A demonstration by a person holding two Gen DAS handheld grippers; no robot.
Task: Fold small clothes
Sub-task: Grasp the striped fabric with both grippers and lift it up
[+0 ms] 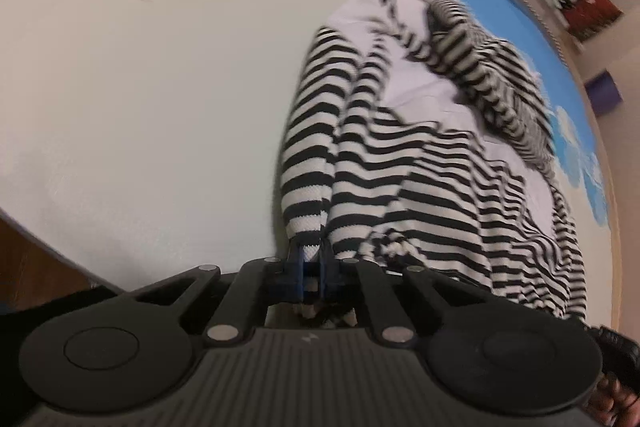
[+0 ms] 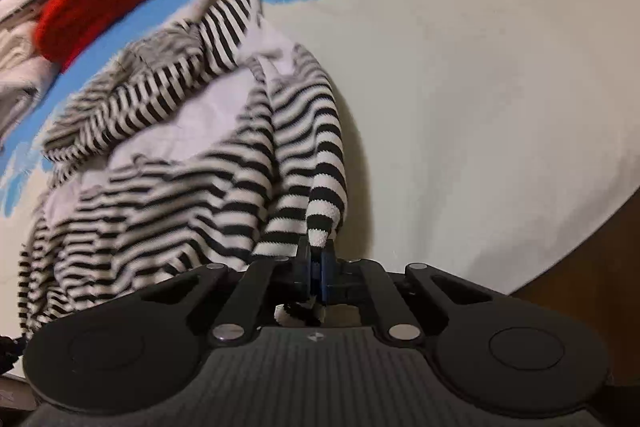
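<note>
Striped garment [image 1: 400,155]: crumpled on white-and-blue bench [image 1: 140,87], soft, light knit.
Left gripper [image 1: 310,255]: clamped on 1 striped edge.
Right gripper [image 2: 318,259]: pinching another.
Best hold: hems, corners.

No legible text, label, brand name or number appeared in either view. The only mark was a small pale emblem moulded on the ribbed housing of each tool: a lightning-like sign on the left gripper [image 1: 311,267] body, and a small diamond-shaped sign on the right gripper [image 2: 316,269] body. Neither emblem carried readable letters.
</note>
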